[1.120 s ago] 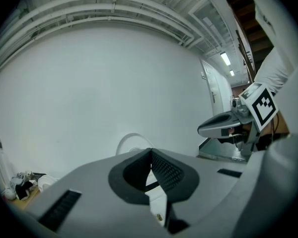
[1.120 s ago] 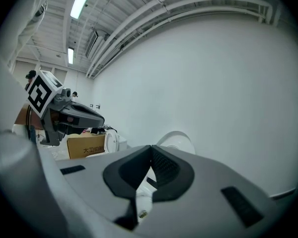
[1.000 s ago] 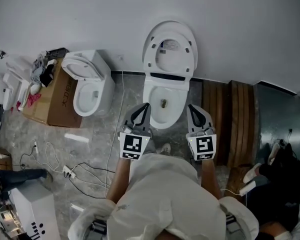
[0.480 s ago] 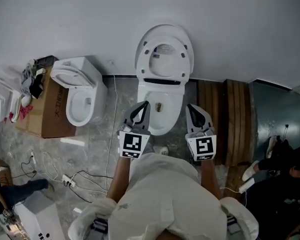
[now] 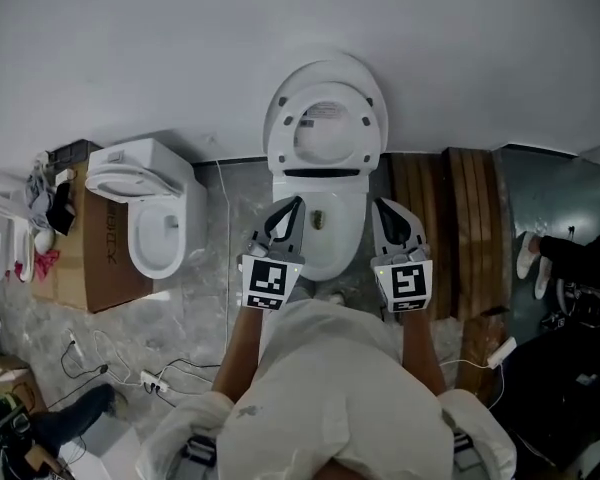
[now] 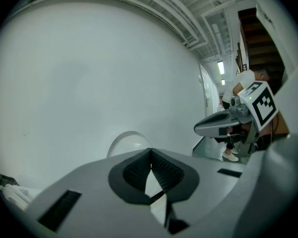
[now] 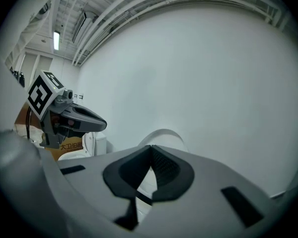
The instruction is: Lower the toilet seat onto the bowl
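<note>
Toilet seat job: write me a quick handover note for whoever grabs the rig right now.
Left claw: shut, holding nothing, over the left front of the bowl.
Right claw: shut, holding nothing, over the bowl's right front.
Toilet seat: raised, standing up at the back of the bowl by the wall; neither claw touches it.
Done: person is lined up facing the toilet, nothing more.
Left: reach up to the seat's rim, tip it forward and ease it down flat onto the bowl.
Note: the second toilet to the left is not the one in front of the claws.
</note>
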A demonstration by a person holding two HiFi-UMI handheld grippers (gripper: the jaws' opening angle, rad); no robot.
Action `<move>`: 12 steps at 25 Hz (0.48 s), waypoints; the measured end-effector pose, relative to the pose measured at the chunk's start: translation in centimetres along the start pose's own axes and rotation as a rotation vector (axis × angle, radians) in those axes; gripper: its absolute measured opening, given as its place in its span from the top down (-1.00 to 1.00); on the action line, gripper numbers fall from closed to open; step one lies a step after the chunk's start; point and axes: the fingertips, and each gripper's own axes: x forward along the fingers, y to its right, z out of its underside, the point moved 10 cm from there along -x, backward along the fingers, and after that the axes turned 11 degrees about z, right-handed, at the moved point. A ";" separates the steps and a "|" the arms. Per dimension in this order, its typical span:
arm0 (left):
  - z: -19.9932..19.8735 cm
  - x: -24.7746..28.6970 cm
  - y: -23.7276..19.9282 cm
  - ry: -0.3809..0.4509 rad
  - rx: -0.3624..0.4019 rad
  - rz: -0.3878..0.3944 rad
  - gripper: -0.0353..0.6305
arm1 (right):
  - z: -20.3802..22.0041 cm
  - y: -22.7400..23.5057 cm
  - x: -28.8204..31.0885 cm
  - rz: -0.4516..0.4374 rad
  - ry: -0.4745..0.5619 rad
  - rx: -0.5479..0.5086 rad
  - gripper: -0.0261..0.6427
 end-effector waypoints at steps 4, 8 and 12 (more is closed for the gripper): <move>0.7 2.1 -3.1 -0.014 -0.010 0.054 0.85 | -0.2 -0.7 3.1 0.032 -0.024 -0.015 0.90; 1.0 3.8 -6.3 -0.026 -0.005 0.087 0.85 | -0.5 -1.6 6.2 0.050 -0.045 -0.028 0.89; 1.3 5.4 -8.8 -0.024 -0.007 0.113 0.85 | -0.6 -2.0 8.8 0.069 -0.066 -0.047 0.89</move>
